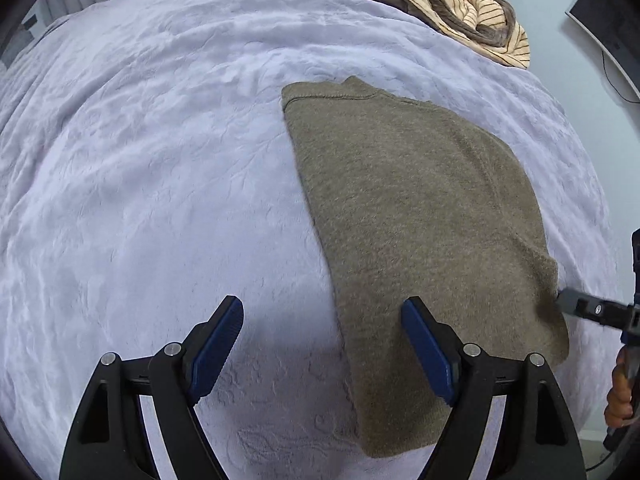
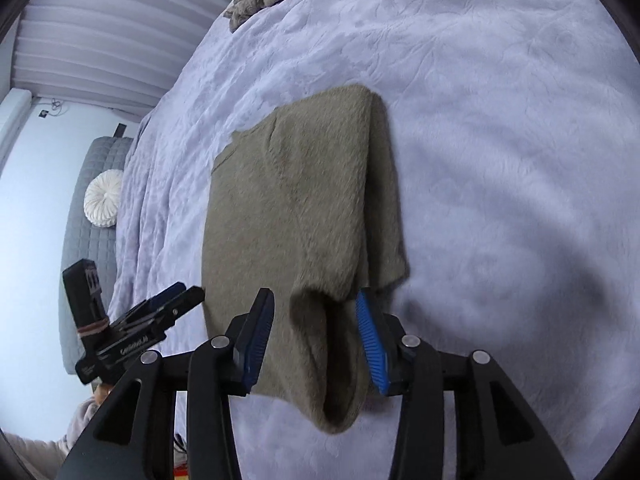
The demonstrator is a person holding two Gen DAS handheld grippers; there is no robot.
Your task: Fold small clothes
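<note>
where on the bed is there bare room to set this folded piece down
The lavender bedspread is bare across its whole stretch left of the olive garment. It is crowded at the far edge, where the striped and brown clothes pile sits.

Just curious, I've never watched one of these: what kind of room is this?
Most likely a bedroom: a wide lavender bedspread, a quilted grey headboard with a round white cushion.

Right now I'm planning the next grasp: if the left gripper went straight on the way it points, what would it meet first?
Probably the lavender bedspread, right beside the olive sweater's near edge. The left gripper stands open; its right finger already overlaps the sweater, though depth is unclear.
</note>
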